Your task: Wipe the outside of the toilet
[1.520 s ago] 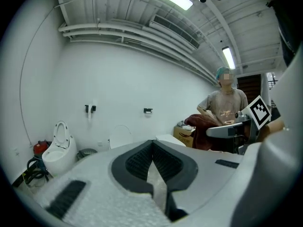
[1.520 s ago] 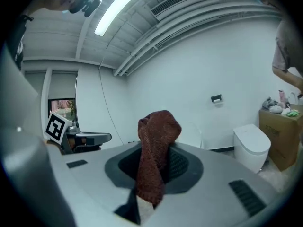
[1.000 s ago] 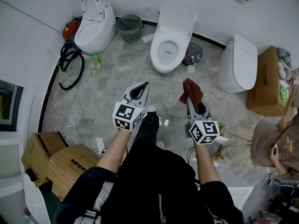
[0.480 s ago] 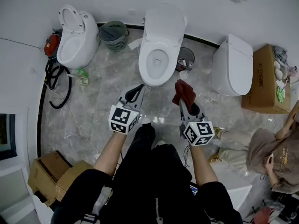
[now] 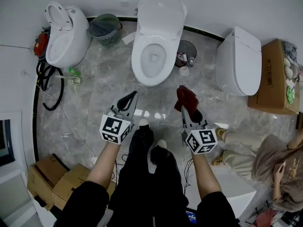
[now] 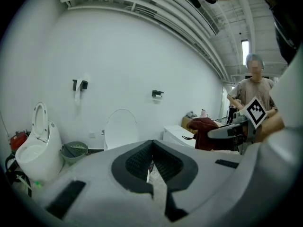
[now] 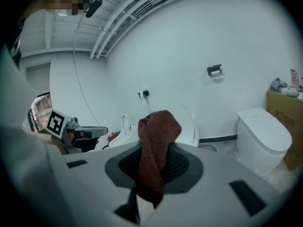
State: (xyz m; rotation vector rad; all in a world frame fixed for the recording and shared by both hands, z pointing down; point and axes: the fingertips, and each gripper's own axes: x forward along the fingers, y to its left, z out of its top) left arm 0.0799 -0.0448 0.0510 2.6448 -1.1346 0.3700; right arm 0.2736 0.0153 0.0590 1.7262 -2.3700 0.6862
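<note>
Red cloth point(image 5: 185, 97) pinched in the right gripper point(image 5: 188, 109), near the open white toilet point(image 5: 156, 18); left gripper point(image 5: 130, 96) jaws together, holding nothing.

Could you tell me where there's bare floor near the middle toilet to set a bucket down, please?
Bare grey floor lies between the middle toilet and the left toilet, in front of the green basket. Crowded: the black bin side and the hose corner.
</note>
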